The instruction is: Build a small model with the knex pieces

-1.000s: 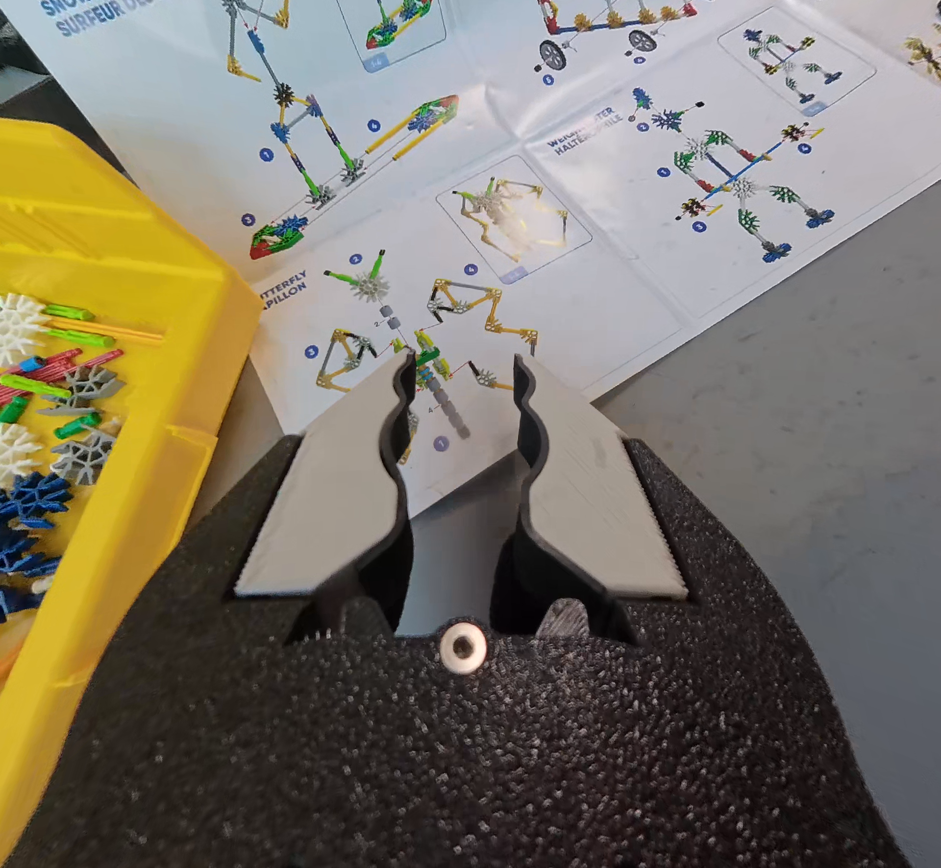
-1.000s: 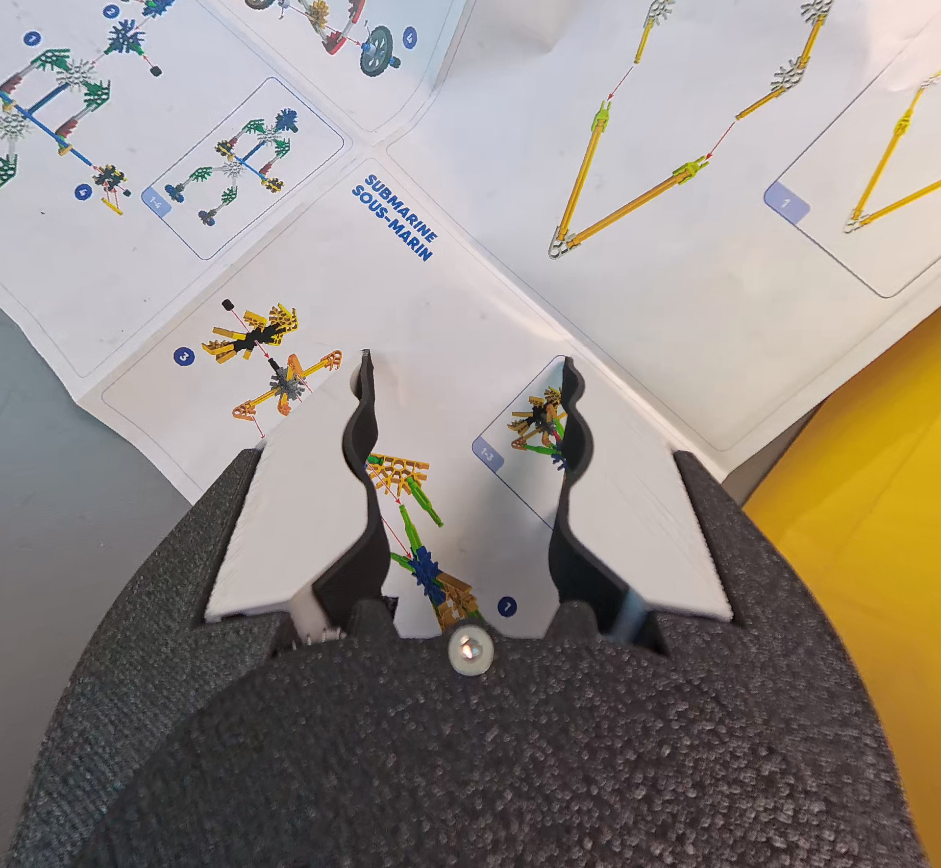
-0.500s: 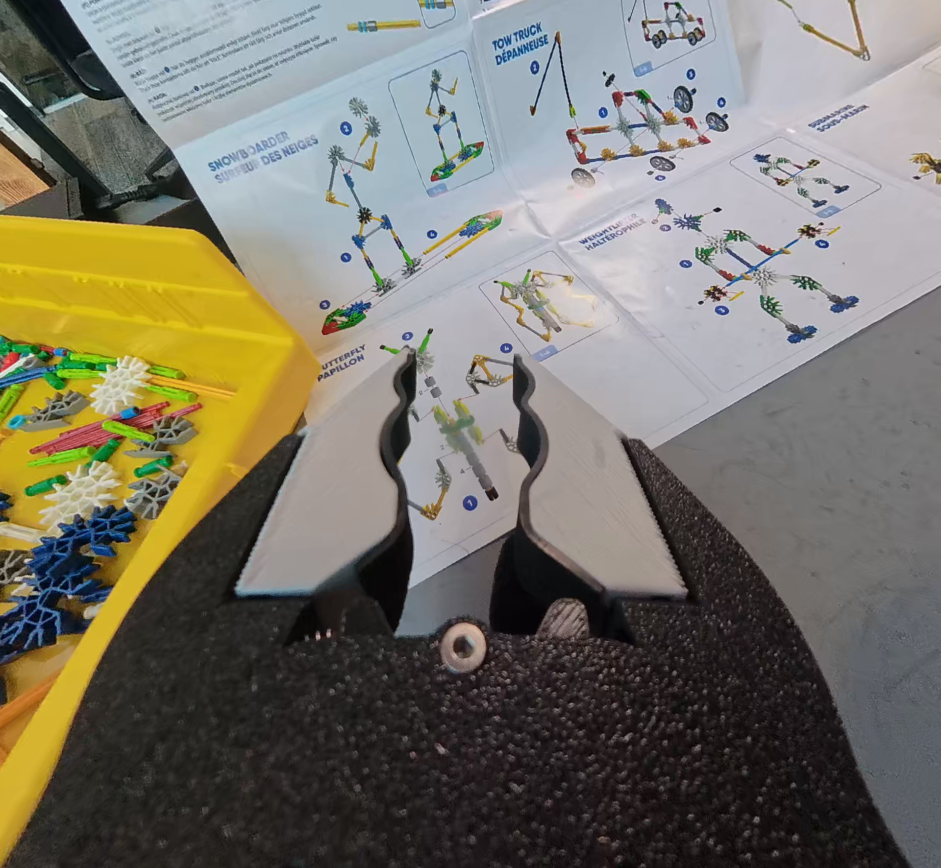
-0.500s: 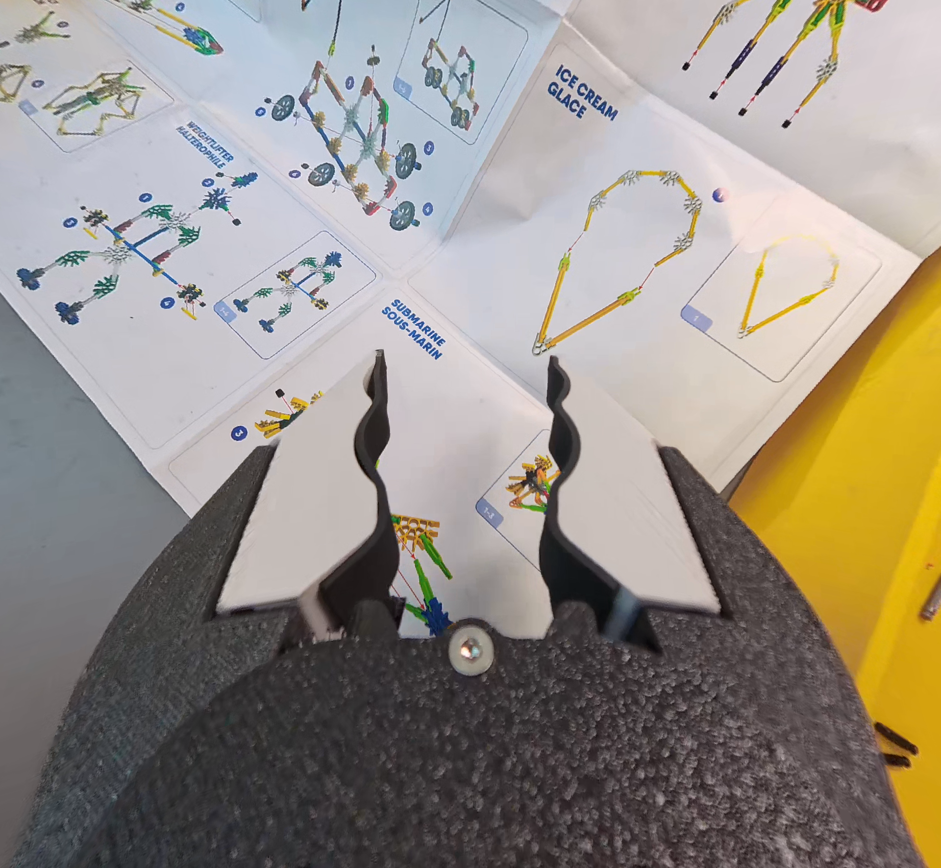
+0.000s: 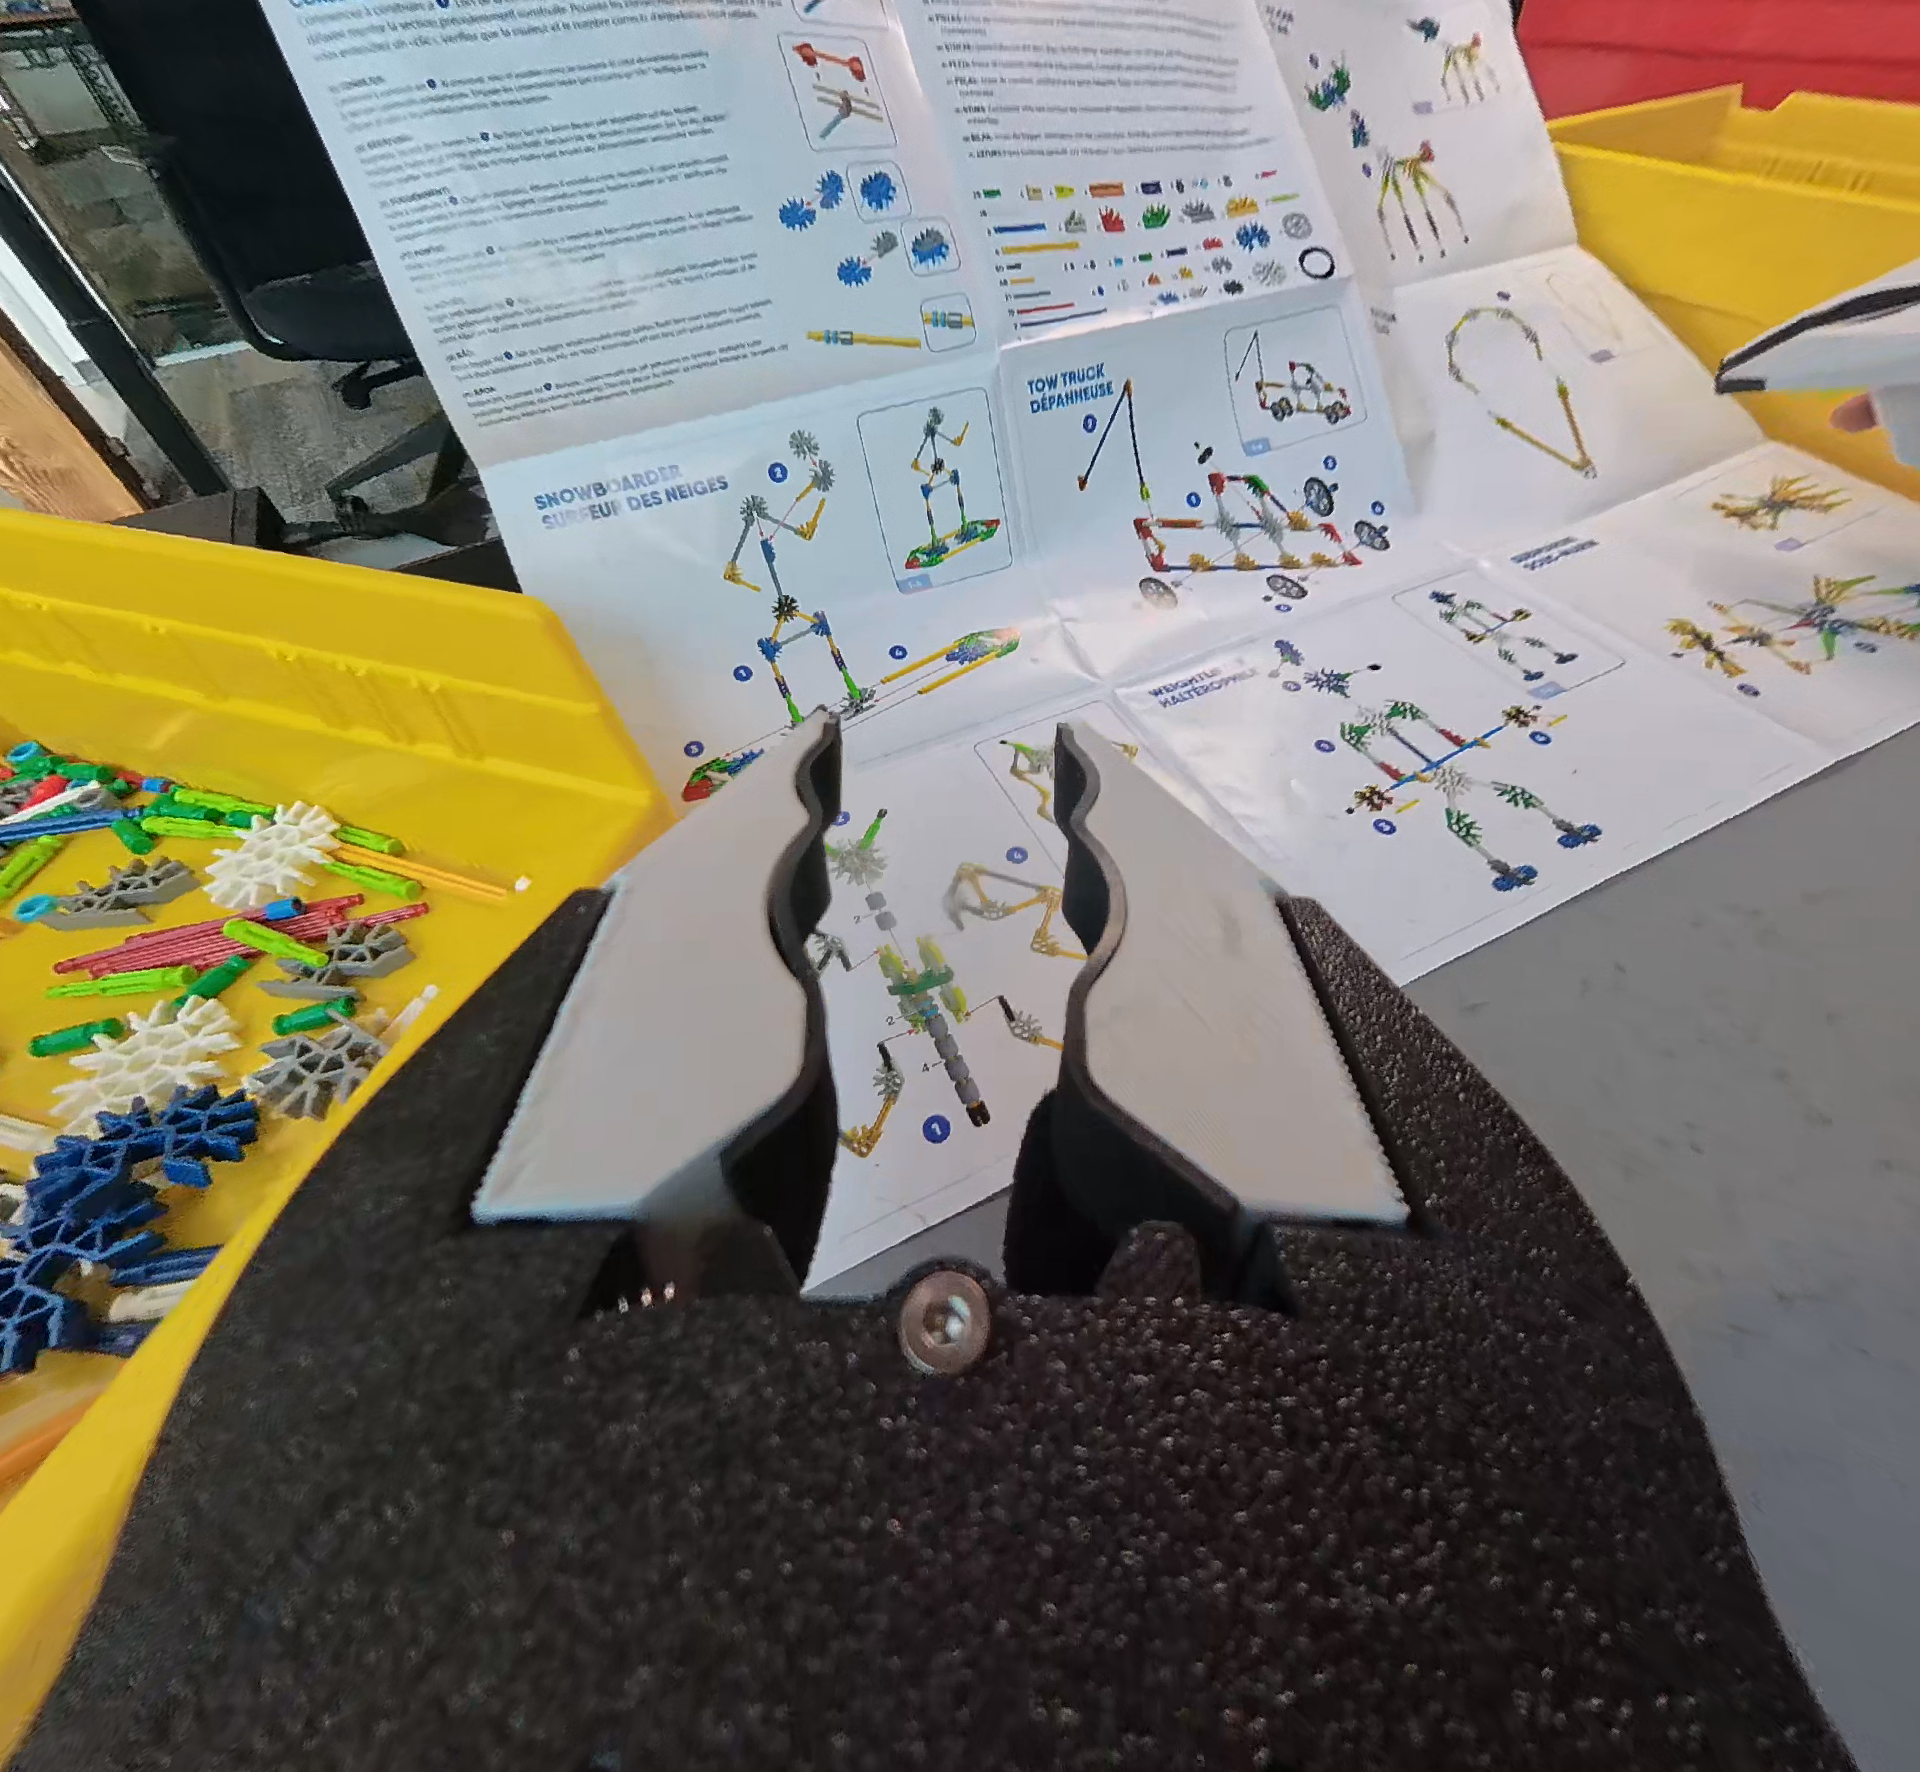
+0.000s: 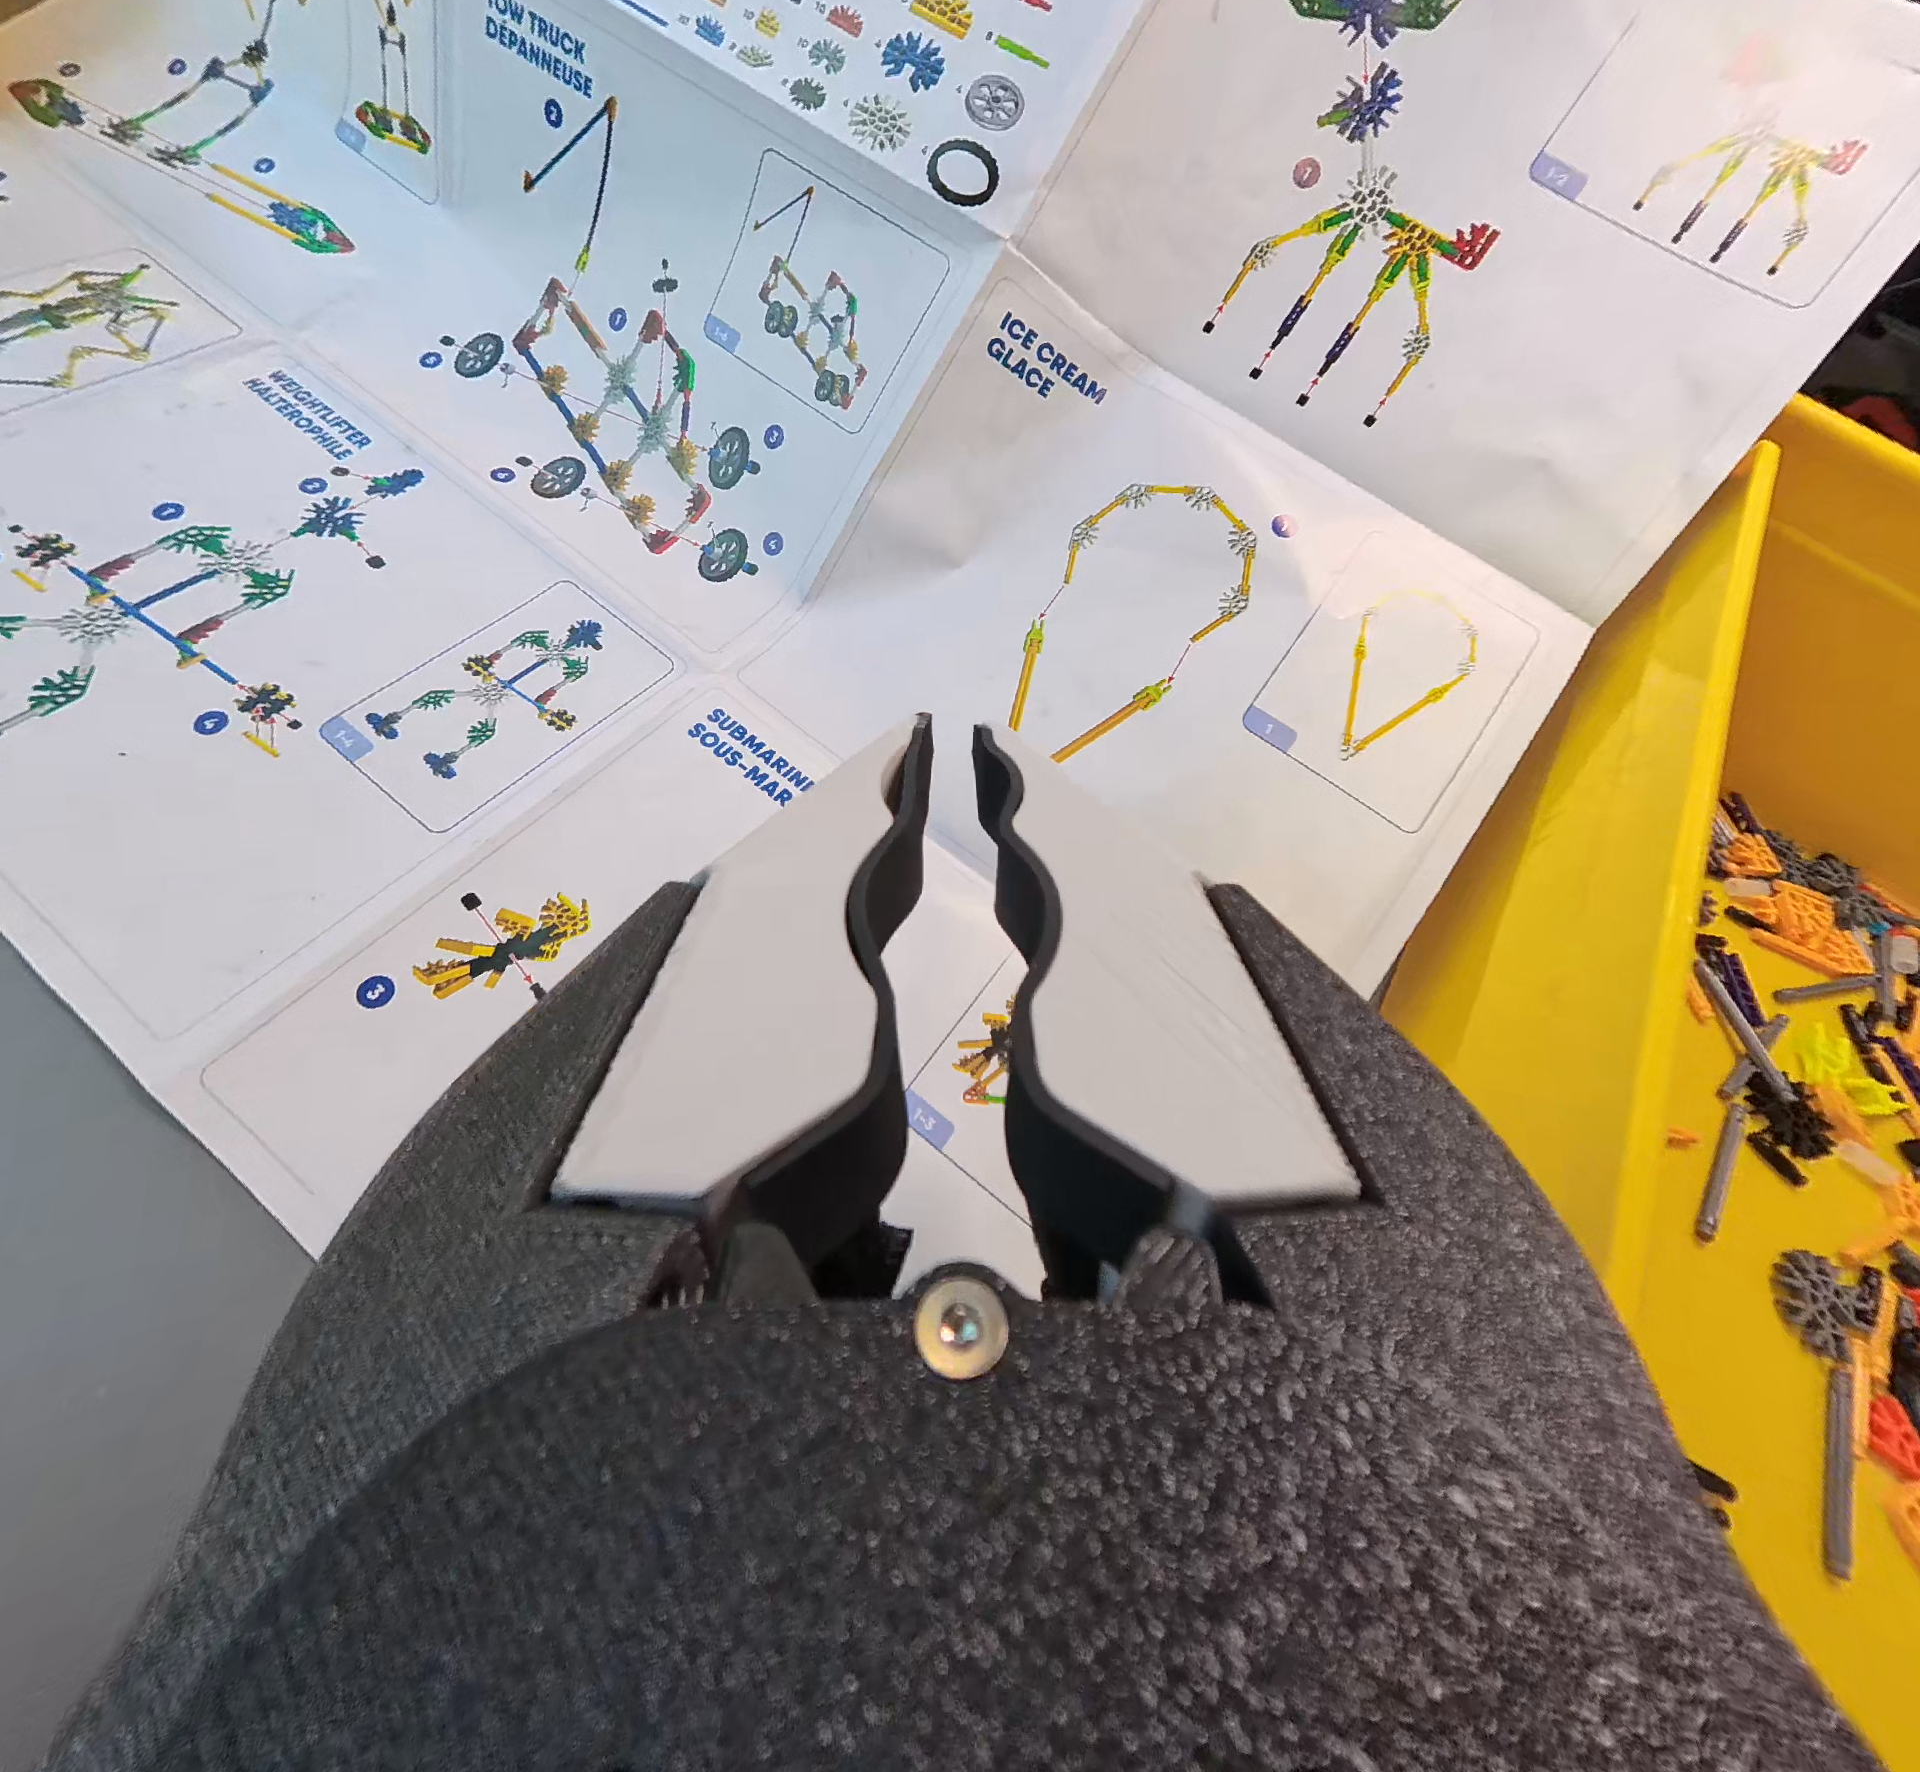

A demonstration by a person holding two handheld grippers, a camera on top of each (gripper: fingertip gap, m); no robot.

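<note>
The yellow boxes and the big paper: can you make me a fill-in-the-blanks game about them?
1. The left claw holds ____.
2. The big blue snowflake-shaped pieces lie in the ____ bin.
3. Under both claws lies a folded-out paper ____ sheet.
4. The right claw is almost ____.

Missing words: nothing; yellow; instruction; shut

The left gripper [image 5: 945, 746] hangs above the near edge of a large unfolded instruction sheet [image 5: 1195, 642], its jaws parted with nothing between them. The sheet lies on a grey table [image 5: 1662, 1151] and bends upward toward twelve o'clock. At nine o'clock a yellow bin [image 5: 343, 683] holds blue, white and grey snowflake connectors [image 5: 145, 1062] and green and red rods [image 5: 229, 927]. At two o'clock stands another yellow bin [image 5: 1745, 195], and the other gripper's tip [image 5: 1829, 351] enters at three o'clock.
</note>
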